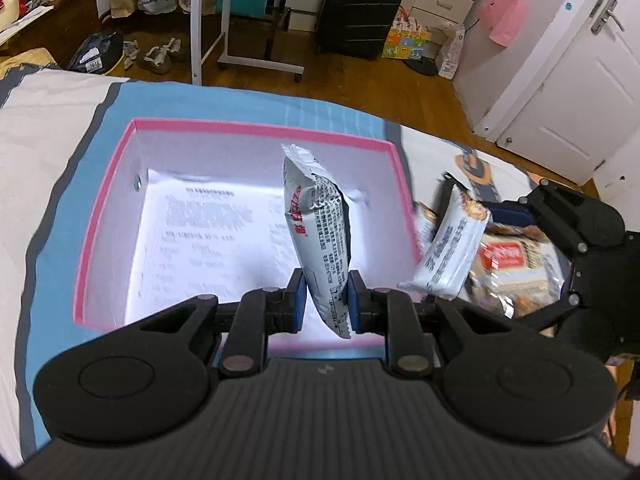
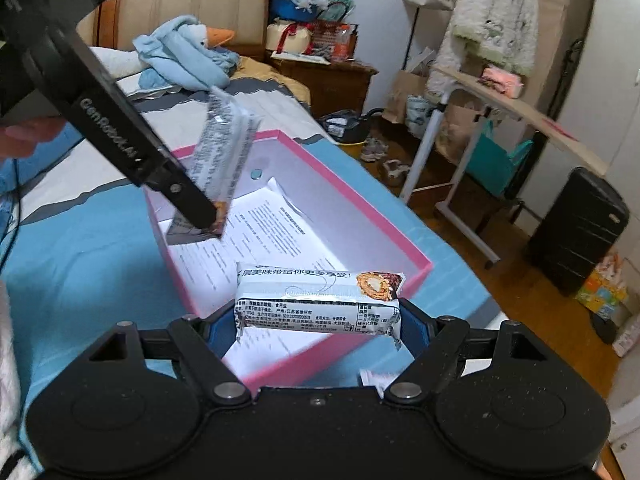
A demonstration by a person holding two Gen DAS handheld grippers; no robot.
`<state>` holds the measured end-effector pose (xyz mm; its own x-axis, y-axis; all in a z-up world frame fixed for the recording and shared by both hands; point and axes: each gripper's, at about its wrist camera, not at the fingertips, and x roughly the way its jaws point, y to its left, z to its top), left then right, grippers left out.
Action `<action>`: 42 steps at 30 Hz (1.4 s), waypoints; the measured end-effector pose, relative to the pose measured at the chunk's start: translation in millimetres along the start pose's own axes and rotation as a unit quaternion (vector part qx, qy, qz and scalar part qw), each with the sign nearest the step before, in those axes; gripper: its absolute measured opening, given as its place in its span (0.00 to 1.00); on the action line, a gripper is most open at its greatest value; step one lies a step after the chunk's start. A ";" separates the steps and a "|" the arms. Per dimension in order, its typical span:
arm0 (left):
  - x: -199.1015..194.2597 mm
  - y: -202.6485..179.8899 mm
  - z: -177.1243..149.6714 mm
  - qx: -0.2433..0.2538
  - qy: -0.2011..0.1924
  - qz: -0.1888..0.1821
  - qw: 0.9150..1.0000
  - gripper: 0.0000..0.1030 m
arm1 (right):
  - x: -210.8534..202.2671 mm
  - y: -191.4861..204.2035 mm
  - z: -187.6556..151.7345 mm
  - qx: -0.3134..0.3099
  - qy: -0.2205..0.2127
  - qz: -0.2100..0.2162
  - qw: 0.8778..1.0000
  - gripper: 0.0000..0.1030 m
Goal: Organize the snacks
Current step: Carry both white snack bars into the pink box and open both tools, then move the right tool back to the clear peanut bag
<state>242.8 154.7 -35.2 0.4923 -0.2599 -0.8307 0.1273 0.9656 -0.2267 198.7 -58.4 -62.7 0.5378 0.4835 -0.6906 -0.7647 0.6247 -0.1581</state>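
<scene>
My left tongs [image 1: 325, 300] clamp a silver snack packet [image 1: 316, 236] upright over the pink box [image 1: 256, 128]. Right tongs [image 2: 318, 320] grip a white wafer bar [image 2: 320, 304] lengthwise, Chinese print; "GenRobot.AI" on the left tongs' arm.

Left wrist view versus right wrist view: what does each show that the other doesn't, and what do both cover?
Only the left wrist view shows the heap of snack packets still lying on the bed right of the box, plus the white door.

Only the right wrist view shows the goose plush by the headboard and a person's hand behind the left tool.

Both show the pink box with a printed sheet inside, the left gripper shut on an upright snack bar, and the right gripper holding a second snack bar crosswise.
</scene>
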 end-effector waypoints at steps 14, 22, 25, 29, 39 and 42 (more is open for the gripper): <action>108.9 41.3 33.5 0.011 0.033 -0.010 0.999 0.19 | 91.1 -13.9 40.3 -0.076 0.057 0.054 0.994 0.82; 148.9 36.0 38.9 0.020 0.091 -0.008 0.996 0.22 | 129.9 -1.4 36.6 -0.170 0.119 0.057 0.976 0.87; 154.0 33.4 39.6 0.014 0.094 -0.008 0.995 0.27 | 138.3 -2.1 34.9 -0.164 0.134 0.045 0.976 0.89; 139.5 26.8 37.0 0.017 0.072 -0.009 0.997 0.40 | 133.2 -6.3 38.7 -0.134 0.123 0.031 0.983 0.90; 47.8 -6.0 25.5 0.081 0.007 0.026 0.996 0.64 | 18.9 -15.9 18.9 -0.005 0.024 0.048 0.999 0.91; 24.4 -18.7 19.5 0.092 0.006 0.031 0.995 0.70 | -4.9 -5.1 13.1 -0.005 0.018 0.021 1.000 0.91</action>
<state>269.2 130.4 -41.3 0.4945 -0.1979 -0.8464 0.2521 0.9645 -0.0782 204.6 -56.0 -49.3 0.4920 0.4862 -0.7222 -0.7898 0.5983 -0.1353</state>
